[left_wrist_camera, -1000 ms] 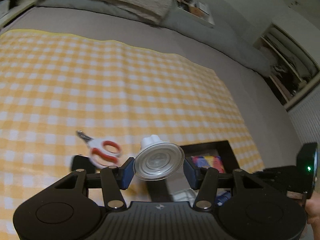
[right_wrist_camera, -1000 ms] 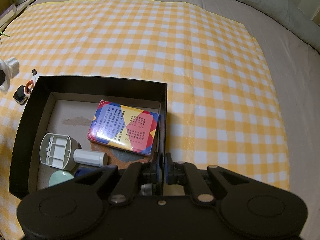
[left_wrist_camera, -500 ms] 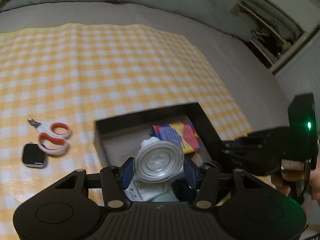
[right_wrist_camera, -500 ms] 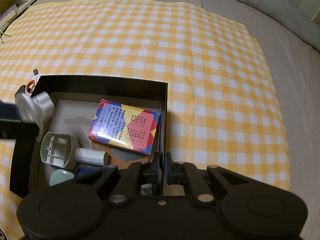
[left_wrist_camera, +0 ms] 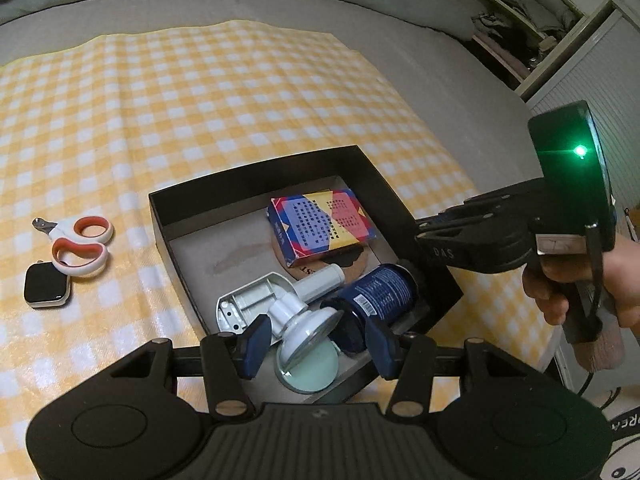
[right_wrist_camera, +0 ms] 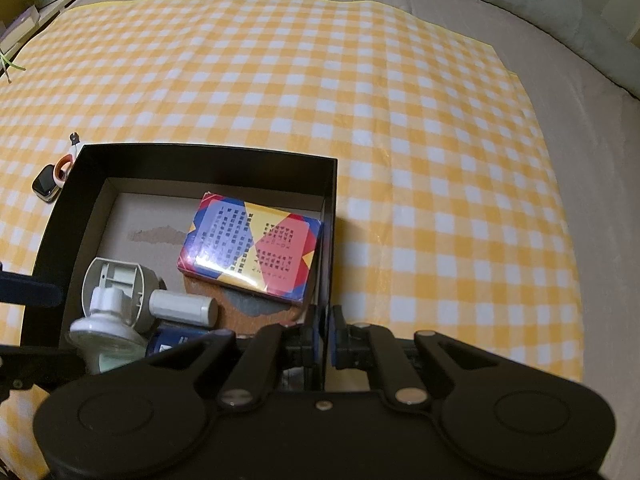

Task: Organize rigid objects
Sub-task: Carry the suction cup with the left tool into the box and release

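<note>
A black box point(left_wrist_camera: 256, 170) lies on the yellow checked cloth point(left_wrist_camera: 200, 100). My right gripper point(right_wrist_camera: 325, 344) is shut on the box's right wall point(right_wrist_camera: 328, 240). My left gripper point(left_wrist_camera: 318, 342) hovers over the box's near corner, jaws part open. A white suction cup point(left_wrist_camera: 306, 330) lies tipped just beyond the pads, on a white plastic holder point(left_wrist_camera: 240, 304) and a mint round lid point(left_wrist_camera: 316, 374). A gap shows between the cup and the right pad. White-and-red clippers point(left_wrist_camera: 80, 244) and a black watch body point(left_wrist_camera: 46, 288) lie on the cloth left of the box.
Inside the box lie a colourful card box point(right_wrist_camera: 252, 248), a white cylinder point(right_wrist_camera: 184, 308), a dark blue can point(left_wrist_camera: 380, 292) and a cork coaster point(left_wrist_camera: 296, 270). A person's hand point(left_wrist_camera: 560, 280) holds the right tool. Grey bedding point(right_wrist_camera: 580, 100) surrounds the cloth.
The left gripper carried the suction cup from above the clippers to over the box and sank. The cup, earlier clamped face-on between the pads, now lies tipped in the box. The right gripper stayed put.
</note>
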Action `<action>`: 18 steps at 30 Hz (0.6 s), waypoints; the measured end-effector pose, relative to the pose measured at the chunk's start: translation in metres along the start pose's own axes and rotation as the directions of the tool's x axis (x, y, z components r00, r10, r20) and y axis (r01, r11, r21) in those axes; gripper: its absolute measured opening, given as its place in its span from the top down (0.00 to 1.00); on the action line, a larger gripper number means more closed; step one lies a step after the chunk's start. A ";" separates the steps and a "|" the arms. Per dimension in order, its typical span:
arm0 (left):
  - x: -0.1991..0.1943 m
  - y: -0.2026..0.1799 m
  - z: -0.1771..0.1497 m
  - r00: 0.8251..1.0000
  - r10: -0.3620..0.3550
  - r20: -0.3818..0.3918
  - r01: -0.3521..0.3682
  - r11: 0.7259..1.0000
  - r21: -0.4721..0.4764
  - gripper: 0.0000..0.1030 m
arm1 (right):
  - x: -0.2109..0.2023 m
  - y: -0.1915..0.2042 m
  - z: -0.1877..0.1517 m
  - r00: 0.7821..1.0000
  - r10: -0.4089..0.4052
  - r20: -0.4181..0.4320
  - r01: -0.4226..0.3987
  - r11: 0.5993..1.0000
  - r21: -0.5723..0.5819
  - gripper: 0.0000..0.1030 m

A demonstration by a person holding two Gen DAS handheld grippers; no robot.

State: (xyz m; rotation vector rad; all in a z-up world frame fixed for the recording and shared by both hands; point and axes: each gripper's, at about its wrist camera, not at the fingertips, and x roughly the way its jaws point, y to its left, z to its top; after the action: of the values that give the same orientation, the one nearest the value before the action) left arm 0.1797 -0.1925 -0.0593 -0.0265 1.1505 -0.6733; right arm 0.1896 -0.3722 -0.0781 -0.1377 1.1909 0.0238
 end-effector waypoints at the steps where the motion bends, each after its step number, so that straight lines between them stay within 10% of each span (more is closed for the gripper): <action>1: -0.001 0.000 0.000 1.000 -0.001 0.000 0.001 1.000 0.000 0.49 | 0.000 0.000 0.000 1.000 -0.001 -0.001 0.001 1.000 0.000 0.95; 18: -0.005 0.001 0.000 1.000 -0.006 0.026 0.006 1.000 -0.014 0.49 | 0.002 -0.001 0.001 1.000 -0.008 -0.003 0.008 1.000 -0.005 0.94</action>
State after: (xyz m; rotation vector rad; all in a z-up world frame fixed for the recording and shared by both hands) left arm 0.1790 -0.1893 -0.0550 -0.0506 1.1307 -0.6681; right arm 0.1910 -0.3727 -0.0791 -0.1465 1.1932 0.0196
